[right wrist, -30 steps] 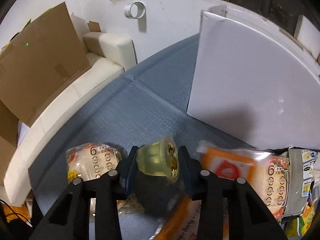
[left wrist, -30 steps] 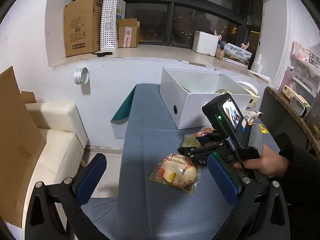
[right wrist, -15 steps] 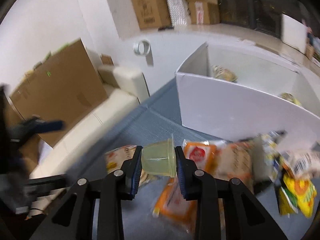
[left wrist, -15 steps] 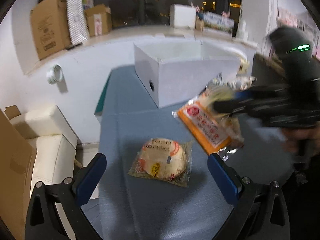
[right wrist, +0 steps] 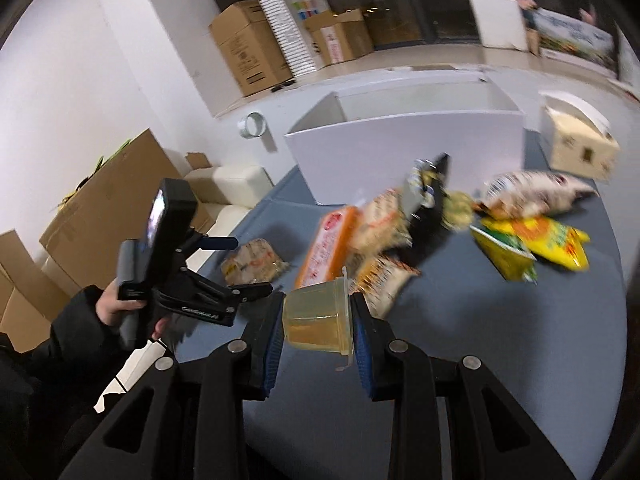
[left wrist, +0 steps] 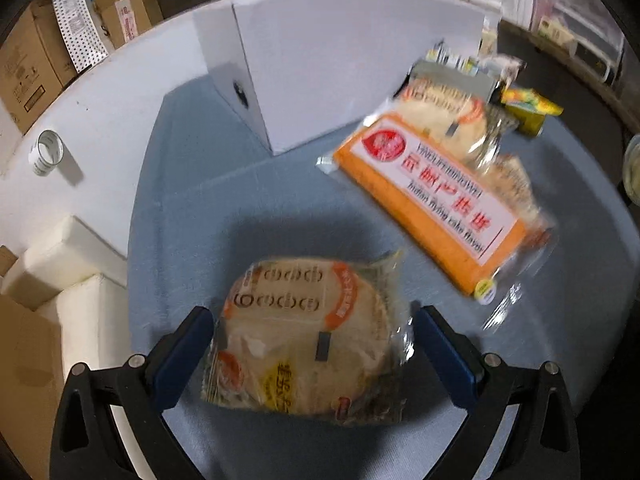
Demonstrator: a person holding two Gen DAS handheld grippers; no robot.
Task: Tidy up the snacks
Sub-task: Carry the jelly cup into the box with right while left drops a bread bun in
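My right gripper (right wrist: 316,320) is shut on a yellow jelly cup (right wrist: 318,318) and holds it above the blue table. My left gripper (left wrist: 312,344) is open, its fingers on either side of a round flatbread packet (left wrist: 308,340) that lies on the table; the left gripper also shows in the right wrist view (right wrist: 240,268), beside that packet (right wrist: 252,266). An orange cake packet (left wrist: 432,200) lies further right. The white box (right wrist: 404,144) stands open at the back of the table. The jelly cup shows at the right edge of the left wrist view (left wrist: 632,172).
A pile of snack packets (right wrist: 516,216) lies right of the white box, with yellow bags (right wrist: 536,244) at the front. A small cardboard box (right wrist: 580,144) stands at the far right. A cream sofa (left wrist: 56,280) and cardboard sheets (right wrist: 100,208) are left of the table.
My right gripper has lifted the jelly cup off the table and drawn back from the pile. My left gripper has dropped down around the flatbread packet.
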